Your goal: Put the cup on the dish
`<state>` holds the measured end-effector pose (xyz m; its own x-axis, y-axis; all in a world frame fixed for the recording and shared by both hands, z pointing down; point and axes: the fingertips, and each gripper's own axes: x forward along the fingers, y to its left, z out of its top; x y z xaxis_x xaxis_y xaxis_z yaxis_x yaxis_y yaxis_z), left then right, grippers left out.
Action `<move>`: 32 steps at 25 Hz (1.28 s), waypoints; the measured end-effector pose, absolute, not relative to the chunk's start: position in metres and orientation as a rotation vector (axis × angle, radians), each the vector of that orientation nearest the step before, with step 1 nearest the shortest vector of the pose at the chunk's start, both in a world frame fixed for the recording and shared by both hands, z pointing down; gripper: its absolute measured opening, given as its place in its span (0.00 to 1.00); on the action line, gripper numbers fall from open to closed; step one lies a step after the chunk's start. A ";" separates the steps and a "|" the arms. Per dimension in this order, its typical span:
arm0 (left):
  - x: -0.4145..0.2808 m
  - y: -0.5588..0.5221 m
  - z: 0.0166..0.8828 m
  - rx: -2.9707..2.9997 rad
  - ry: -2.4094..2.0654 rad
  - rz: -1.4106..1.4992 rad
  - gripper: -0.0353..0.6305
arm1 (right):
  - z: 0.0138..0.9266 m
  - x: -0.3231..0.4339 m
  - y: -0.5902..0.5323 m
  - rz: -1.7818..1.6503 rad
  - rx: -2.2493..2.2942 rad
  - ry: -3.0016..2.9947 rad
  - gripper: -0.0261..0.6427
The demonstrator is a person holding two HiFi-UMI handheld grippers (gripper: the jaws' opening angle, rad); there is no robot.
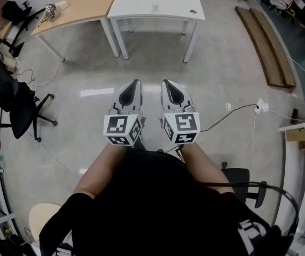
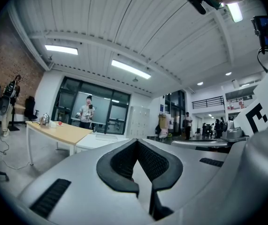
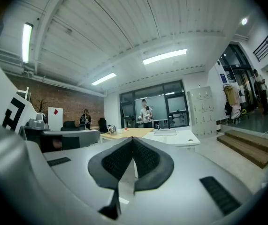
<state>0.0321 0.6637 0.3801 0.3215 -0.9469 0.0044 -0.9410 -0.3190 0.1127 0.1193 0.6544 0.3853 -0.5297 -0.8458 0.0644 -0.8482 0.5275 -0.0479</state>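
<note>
Right claw closed, cup well ahead

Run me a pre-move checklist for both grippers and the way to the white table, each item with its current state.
1. Left gripper empty: ok, jaws together with nothing between them.
2. Right gripper empty: ok, jaws together with nothing between them.
3. Jaws apart, ready to grasp: not ok, both are shut.
4. White table within reach: not ok, a stretch of floor lies between.
5. Task objects identified: cannot tell; the small object on that table is too small to identify.
</note>
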 end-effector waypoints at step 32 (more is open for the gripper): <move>-0.110 0.485 0.402 2.534 -1.532 -0.174 0.06 | 0.421 -0.036 0.486 0.166 1.562 -2.536 0.06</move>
<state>-0.1099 0.4853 0.4021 0.4637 -0.8859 -0.0089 -0.8655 -0.4551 0.2094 -0.0362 0.4855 0.4206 -0.4428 -0.8758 0.1922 -0.8934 0.4492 -0.0113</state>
